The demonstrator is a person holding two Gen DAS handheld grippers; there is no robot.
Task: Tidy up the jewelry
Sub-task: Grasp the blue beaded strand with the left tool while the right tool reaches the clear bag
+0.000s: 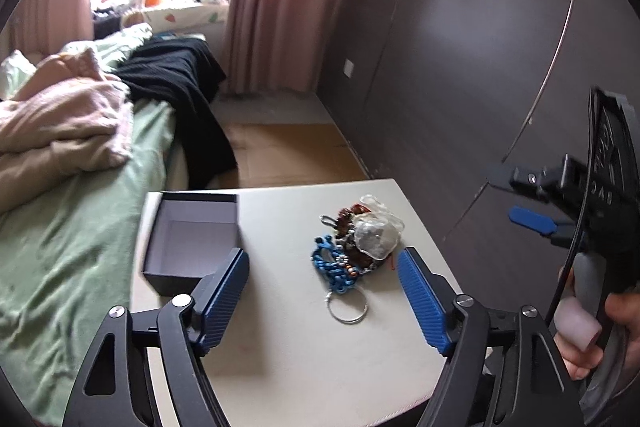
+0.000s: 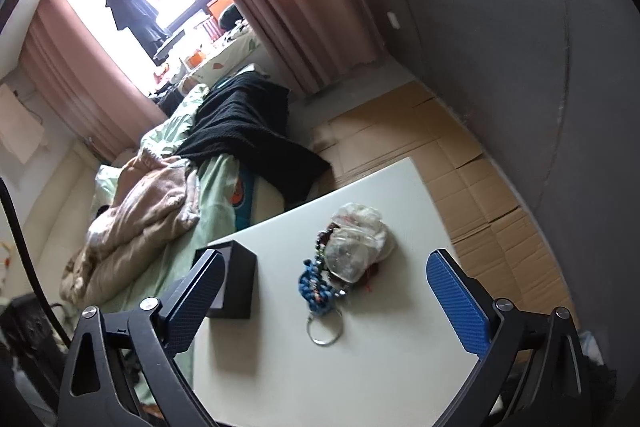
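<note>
A pile of jewelry [image 1: 354,245] lies on the white table [image 1: 288,347]: a blue braided cord with a metal ring [image 1: 347,307], brown beads and clear plastic bags [image 1: 378,233]. An open, empty black box [image 1: 192,239] stands at the table's left. My left gripper [image 1: 324,263] is open, above the table just in front of the pile. My right gripper [image 2: 324,267] is open and empty, held above the table short of the pile [image 2: 344,259]; its body shows at the right edge of the left wrist view [image 1: 568,195]. The box [image 2: 234,283] sits left of it.
A bed [image 1: 80,207] with green sheet, pink blanket and black garment adjoins the table's left side. Dark wardrobe doors [image 1: 460,67] stand to the right. Flattened cardboard [image 2: 460,155] covers the floor beyond the table. Pink curtains and a window are at the back.
</note>
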